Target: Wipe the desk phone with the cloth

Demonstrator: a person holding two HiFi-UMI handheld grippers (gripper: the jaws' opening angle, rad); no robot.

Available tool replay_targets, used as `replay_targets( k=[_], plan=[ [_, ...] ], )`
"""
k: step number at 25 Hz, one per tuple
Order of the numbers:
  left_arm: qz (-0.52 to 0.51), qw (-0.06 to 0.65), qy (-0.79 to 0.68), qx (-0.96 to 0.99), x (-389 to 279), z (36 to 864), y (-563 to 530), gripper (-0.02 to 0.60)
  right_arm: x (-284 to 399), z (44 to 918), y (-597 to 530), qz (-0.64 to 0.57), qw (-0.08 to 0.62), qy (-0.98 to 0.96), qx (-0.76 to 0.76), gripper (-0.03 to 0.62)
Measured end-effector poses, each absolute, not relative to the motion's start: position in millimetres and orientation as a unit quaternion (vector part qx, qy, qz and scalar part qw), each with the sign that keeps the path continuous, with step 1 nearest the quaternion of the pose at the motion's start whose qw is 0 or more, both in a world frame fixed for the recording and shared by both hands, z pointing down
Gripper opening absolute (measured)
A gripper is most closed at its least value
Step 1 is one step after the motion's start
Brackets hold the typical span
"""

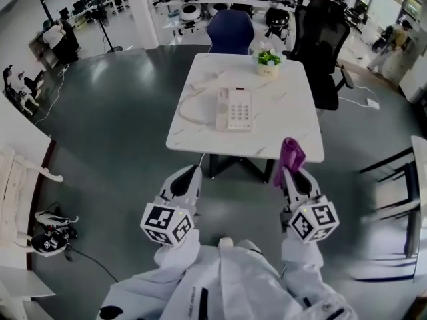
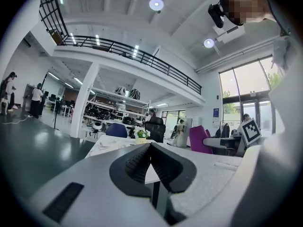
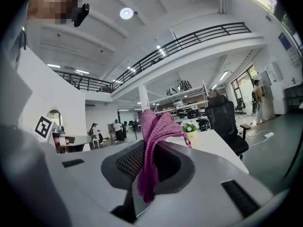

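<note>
Setting: an open office seen from above, with a white marble-look table [image 1: 287, 132] standing ahead of the person.

Desk phone [image 1: 234, 109]: lies flat near the middle of the table. Its long side runs straight away from the person. The handset [image 1: 222, 109] sits along its left edge and the keypad is to the right.

Cord [image 1: 190, 105]: loops across the tabletop to the left of the phone.

Plant [image 1: 268, 60]: a small potted plant at the far side of the table, well apart from the phone.

Cloth [image 1: 291, 155]: a purple knitted cloth that stands up out of the right gripper, with a tail hanging down between the jaws.

Right gripper [image 1: 288, 172]: jaws clamped on the cloth and held over the floor, just short of the table's near edge.

Left gripper [image 1: 187, 177]: jaws closed together with nothing between them. It too is held short of the table, level with the right one.

Key relation: the phone lies forward of both grippers and well apart from them, roughly midway between their two lines. From the cloth it is ahead and to the left.

Step in hand: the wipe looks not yet begun, since the cloth is nowhere near the phone.

Next move, as a judgement: the right gripper would reach forward and slightly left, then stroke along the phone's long side.
</note>
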State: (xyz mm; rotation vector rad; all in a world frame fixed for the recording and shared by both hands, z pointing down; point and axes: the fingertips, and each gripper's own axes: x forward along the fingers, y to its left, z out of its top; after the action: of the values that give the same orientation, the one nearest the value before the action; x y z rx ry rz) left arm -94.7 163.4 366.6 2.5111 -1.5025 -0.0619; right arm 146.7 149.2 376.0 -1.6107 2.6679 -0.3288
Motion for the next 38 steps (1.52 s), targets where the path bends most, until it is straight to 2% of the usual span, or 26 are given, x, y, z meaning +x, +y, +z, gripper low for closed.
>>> replay_targets(
  k=[11,38],
  plan=[
    [-0.014,0.127,-0.509,0.851,-89.4,384.8,125.9,-0.002,148.3,391.2,106.2,-0.119,-0.007,0.849,-0.514,0.038],
    [-0.008,0.173,-0.561,0.810,-80.5,421.0,-70.1,-0.003,152.2,432.5,-132.0,-0.169,-0.027,0.871,-0.460,0.038]
  ],
)
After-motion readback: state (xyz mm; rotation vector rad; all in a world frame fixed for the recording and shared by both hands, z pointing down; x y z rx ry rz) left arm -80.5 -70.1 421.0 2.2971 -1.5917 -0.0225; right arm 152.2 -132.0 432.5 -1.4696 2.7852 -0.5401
